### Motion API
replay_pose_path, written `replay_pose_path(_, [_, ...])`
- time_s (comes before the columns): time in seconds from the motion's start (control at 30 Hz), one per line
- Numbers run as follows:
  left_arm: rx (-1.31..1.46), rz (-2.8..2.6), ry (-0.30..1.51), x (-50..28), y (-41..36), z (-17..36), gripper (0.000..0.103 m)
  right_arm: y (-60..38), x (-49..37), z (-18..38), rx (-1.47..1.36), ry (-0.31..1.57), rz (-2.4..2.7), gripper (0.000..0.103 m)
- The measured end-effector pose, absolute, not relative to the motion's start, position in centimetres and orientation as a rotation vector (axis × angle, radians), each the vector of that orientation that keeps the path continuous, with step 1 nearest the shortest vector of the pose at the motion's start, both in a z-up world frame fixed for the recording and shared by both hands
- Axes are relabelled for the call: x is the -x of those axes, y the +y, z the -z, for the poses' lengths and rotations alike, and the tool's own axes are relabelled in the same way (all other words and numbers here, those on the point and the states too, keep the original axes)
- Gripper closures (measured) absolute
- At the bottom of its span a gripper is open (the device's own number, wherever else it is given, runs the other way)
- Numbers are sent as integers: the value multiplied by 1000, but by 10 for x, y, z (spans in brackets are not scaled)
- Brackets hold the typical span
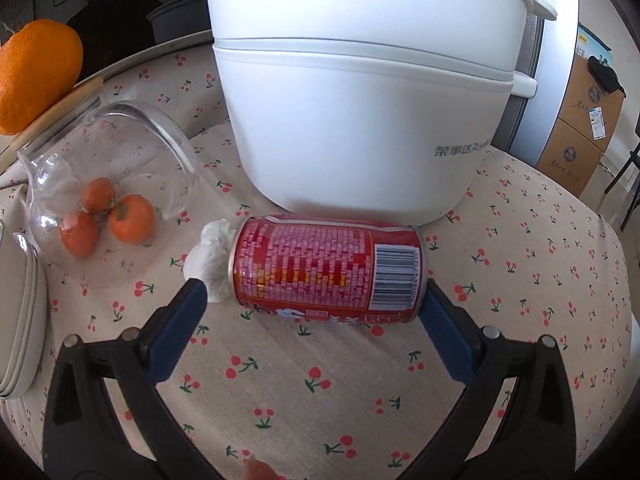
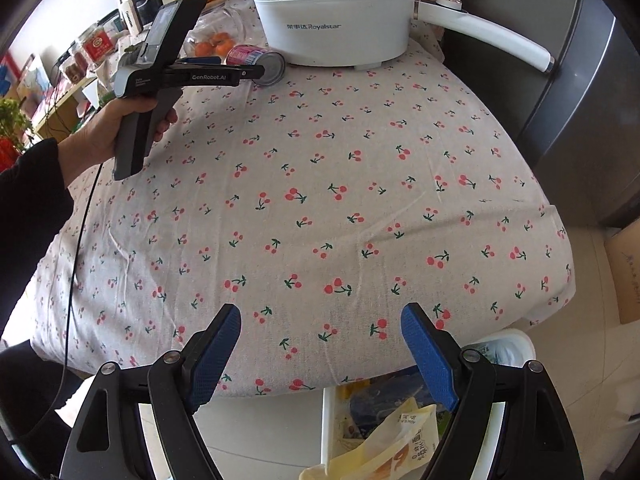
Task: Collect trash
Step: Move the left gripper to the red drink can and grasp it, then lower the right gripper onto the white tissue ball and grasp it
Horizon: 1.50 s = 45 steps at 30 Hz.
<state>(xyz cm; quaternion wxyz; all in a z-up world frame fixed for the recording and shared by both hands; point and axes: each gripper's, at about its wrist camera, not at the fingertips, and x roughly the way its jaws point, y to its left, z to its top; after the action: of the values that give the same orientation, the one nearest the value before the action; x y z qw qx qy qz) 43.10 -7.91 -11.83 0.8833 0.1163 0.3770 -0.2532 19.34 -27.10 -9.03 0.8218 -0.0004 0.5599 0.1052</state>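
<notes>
Lying on its side on the tabletop (image 2: 360, 184) against the white pot (image 1: 360, 112), the red can (image 1: 326, 270) runs crosswise between the left gripper's (image 1: 316, 300) wide fingers, ends facing the pads; the right gripper (image 2: 320, 344), open and empty, hangs well apart

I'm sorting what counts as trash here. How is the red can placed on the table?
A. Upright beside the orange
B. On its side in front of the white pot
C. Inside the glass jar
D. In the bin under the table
B: the red can lies on its side on the cherry tablecloth, just in front of the white pot, with a crumpled tissue at its end.
</notes>
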Motion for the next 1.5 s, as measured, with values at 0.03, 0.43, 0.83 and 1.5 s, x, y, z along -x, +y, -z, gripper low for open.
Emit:
replay_pose_path(0.03, [-238,532,789,-433,-80,119,1,-272,-194,90,-3,1193,-224,19])
replay_pose_path(0.43, [-133,536,795,-414,-69,102,14,-275,-198,94,-40,1202,-194,19])
replay_pose_path(0.83, [-131,313,901,-317,53,69,14,-182,-283,91,52,1094,-333,19])
replay_pose_path(1.5, [101,195,962,-281,144,98,14,-43,-493,135,223,854,-145,52])
